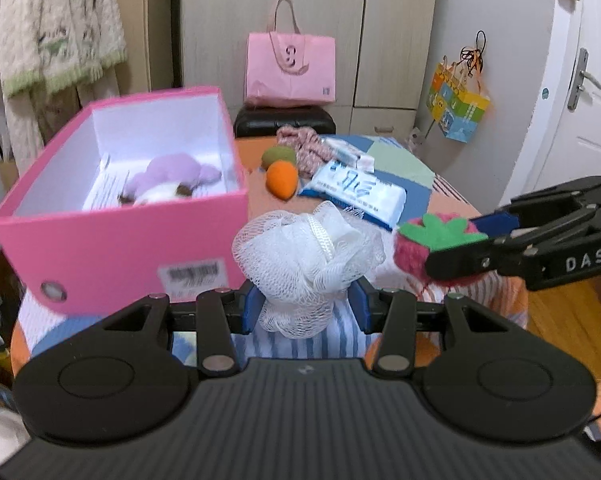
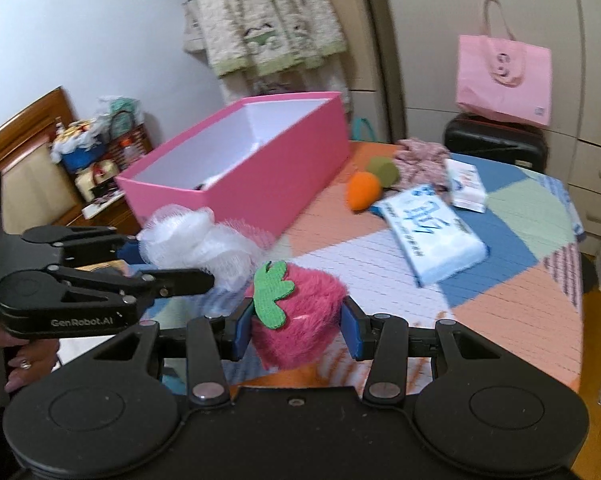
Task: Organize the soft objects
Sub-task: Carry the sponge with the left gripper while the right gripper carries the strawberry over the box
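My left gripper (image 1: 305,309) is shut on a white mesh bath pouf (image 1: 306,256), held above the table's near edge beside the pink box (image 1: 112,248). A purple plush toy (image 1: 172,176) lies inside the box. My right gripper (image 2: 296,330) is shut on a pink strawberry sponge (image 2: 300,316) with a green leaf. It shows at the right of the left wrist view (image 1: 452,246). The left gripper (image 2: 172,264) with the pouf (image 2: 196,240) shows left in the right wrist view, next to the box (image 2: 252,172).
On the patchwork tablecloth (image 2: 500,312) lie an orange sponge (image 1: 281,179), a green sponge (image 1: 278,156), a pink knitted cloth (image 1: 304,144), a blue tissue pack (image 1: 356,192) and a small white pack (image 2: 466,184). A pink bag (image 1: 290,68) sits on a black stool behind.
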Demonstrator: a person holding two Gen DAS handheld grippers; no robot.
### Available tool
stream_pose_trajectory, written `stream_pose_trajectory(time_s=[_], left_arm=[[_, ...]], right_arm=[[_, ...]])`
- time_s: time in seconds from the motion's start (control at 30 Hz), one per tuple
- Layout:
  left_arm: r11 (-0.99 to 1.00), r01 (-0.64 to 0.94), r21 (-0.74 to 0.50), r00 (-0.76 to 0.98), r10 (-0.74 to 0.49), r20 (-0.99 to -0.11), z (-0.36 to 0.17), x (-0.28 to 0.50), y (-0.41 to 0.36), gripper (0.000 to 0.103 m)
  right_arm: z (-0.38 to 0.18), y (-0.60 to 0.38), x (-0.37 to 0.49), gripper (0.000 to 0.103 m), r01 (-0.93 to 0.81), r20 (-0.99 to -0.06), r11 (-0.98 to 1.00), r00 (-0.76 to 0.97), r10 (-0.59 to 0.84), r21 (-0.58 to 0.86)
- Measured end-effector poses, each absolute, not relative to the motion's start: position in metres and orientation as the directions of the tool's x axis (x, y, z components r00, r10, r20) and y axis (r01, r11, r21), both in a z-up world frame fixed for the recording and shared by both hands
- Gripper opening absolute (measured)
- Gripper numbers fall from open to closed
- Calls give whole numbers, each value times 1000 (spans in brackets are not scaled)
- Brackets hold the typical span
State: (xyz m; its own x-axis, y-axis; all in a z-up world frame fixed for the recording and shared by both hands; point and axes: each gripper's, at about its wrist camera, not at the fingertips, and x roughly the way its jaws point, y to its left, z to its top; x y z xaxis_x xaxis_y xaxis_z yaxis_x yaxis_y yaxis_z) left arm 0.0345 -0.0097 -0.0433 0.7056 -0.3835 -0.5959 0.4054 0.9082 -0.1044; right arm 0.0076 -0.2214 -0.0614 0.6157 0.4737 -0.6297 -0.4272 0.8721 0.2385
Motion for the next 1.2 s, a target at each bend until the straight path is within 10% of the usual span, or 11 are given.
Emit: stream_pose_trajectory(time_s=[1.2], left_arm=[[932, 363, -11, 802, -318, -506, 15, 170, 90, 44]], right_arm=[[1, -88, 178, 52, -604, -537, 760, 570, 622, 239]])
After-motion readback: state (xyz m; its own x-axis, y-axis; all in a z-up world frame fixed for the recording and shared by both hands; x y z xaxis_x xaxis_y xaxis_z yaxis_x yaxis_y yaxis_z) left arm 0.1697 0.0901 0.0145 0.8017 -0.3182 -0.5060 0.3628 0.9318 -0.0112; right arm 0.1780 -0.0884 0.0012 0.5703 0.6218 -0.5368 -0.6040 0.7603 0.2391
